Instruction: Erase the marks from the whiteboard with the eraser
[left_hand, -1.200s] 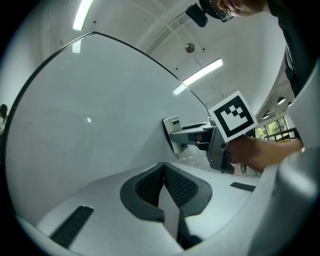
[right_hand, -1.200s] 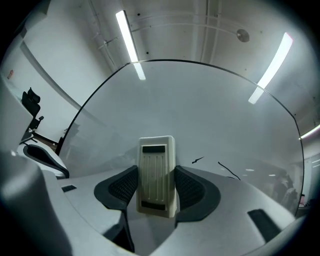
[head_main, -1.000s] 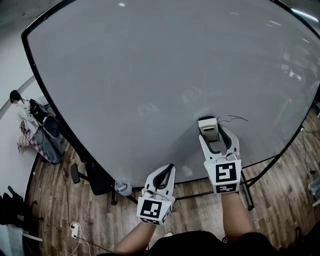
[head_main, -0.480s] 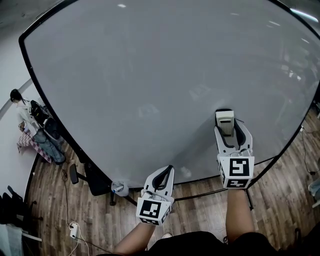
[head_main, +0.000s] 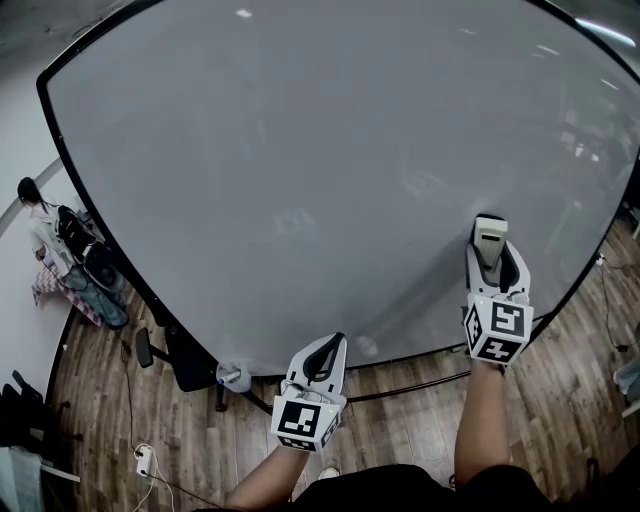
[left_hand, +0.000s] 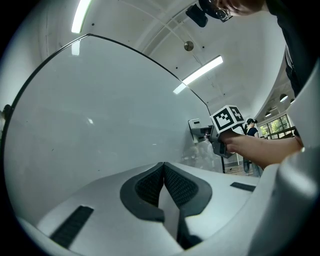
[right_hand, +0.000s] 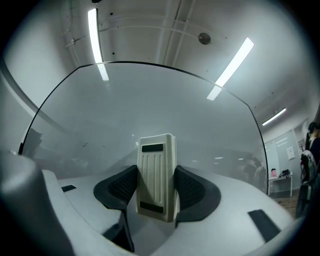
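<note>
Cream ribbed plastic eraser is clamped between the right gripper's jaws near the whiteboard's lower right edge; left gripper closed, empty.

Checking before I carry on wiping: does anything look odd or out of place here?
Nothing stands out. The eraser sits straight in the right gripper, against the whiteboard; the left gripper is shut and empty.

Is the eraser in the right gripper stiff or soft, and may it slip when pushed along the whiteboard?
Probably stiff: the eraser has a ribbed, moulded-looking shell, not squashed between the jaws of the right gripper. Likely light, being small. Its ribs and the textured pads should limit slipping, though the whiteboard looks smooth.
</note>
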